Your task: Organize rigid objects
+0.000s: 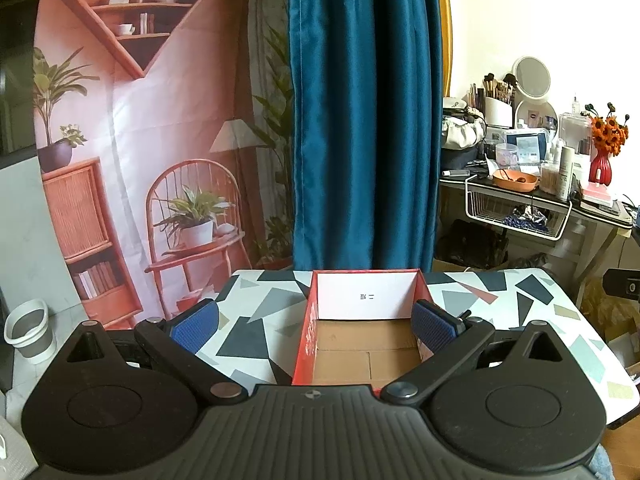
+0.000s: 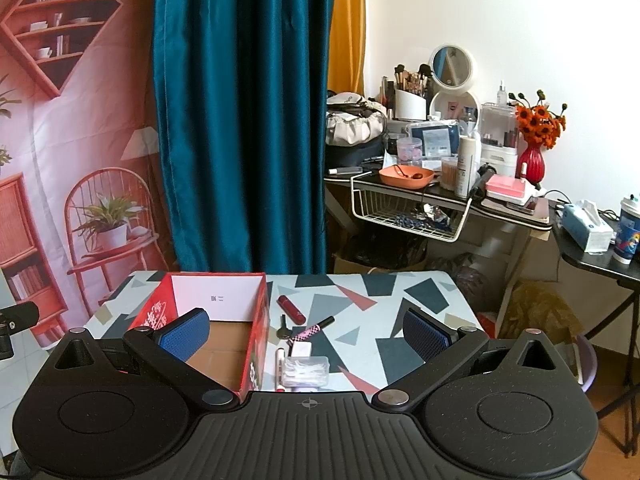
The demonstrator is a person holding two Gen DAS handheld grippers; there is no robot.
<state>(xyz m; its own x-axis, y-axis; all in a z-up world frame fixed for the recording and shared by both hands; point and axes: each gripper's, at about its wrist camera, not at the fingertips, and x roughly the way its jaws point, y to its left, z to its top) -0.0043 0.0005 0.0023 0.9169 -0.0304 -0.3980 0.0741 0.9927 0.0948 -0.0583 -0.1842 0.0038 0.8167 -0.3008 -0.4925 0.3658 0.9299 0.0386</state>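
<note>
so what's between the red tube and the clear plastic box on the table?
Right wrist view: between the red tube and the clear plastic box lie a checkered pink-and-black pen and a small white block.

The patterned table (image 2: pixel 420 300) carries a red box (image 2: pixel 258 344), lipstick (image 2: pixel 291 309), pens and a clear case (image 2: pixel 306 370).
</note>
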